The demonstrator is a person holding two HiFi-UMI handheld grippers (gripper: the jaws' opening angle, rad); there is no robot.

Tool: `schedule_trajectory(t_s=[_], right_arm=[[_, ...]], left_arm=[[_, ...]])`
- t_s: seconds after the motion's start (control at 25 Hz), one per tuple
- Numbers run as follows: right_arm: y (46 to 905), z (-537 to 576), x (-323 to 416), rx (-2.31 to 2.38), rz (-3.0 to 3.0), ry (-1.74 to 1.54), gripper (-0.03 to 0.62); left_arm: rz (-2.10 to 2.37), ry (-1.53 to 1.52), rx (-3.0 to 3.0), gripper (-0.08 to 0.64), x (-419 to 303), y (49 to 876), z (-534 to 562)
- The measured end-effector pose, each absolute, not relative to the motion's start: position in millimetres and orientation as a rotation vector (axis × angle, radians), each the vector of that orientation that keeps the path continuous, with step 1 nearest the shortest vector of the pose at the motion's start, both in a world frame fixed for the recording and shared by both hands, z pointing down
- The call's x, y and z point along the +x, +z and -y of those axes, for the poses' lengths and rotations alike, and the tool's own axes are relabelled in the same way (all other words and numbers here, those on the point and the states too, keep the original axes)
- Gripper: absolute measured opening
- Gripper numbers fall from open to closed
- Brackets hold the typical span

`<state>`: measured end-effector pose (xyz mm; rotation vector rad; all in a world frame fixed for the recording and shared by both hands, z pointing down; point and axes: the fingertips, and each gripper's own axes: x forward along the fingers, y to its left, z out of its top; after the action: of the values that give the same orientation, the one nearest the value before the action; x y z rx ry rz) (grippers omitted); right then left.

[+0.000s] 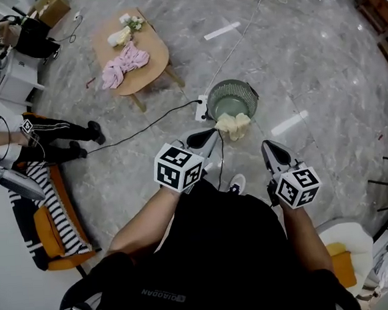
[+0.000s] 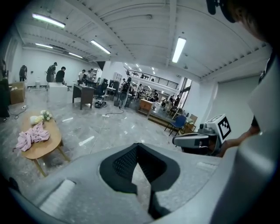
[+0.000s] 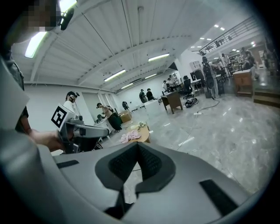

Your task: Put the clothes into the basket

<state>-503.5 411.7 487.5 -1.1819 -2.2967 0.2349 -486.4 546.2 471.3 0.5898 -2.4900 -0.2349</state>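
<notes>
Nearest to me, the left gripper [image 1: 203, 139] and the right gripper [image 1: 268, 146] are both clenched on nothing. Each gripper's own view shows the dark pads meeting at the tip with only floor behind them. Both point forward towards the basket [image 1: 248, 93], which stands on the floor [image 1: 307, 62] just ahead, with the left gripper slightly closer to it. A cream cloth [image 1: 234, 124] hangs over the basket's near rim. Most of it seems to lie outside, so I judge it is not properly in yet. Beyond the basket and off to its left, well apart from it, is the oval wooden table [image 1: 155, 44]. On it lies the pink garment [image 1: 125, 63], the piece I take to be next. It is crumpled, and its long axis runs diagonally from the table's near-left edge towards the middle. From where I hold the rig, it lies ahead and to the left, on the left gripper's side, so I would reach with that gripper. It is too far for either gripper without walking over. At the table's far end sits a pale bundle [image 1: 121, 36]; I cannot tell whether it is clothing.
</notes>
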Motion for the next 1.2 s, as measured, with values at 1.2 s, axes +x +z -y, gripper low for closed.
schedule_trajectory(t_s=[1.2], right_arm=[[472, -471, -427, -1.03, 2.381, 0.287, 0.014]], left_arm=[[2.452, -0.173, 0.756, 0.002, -425, 456, -605]])
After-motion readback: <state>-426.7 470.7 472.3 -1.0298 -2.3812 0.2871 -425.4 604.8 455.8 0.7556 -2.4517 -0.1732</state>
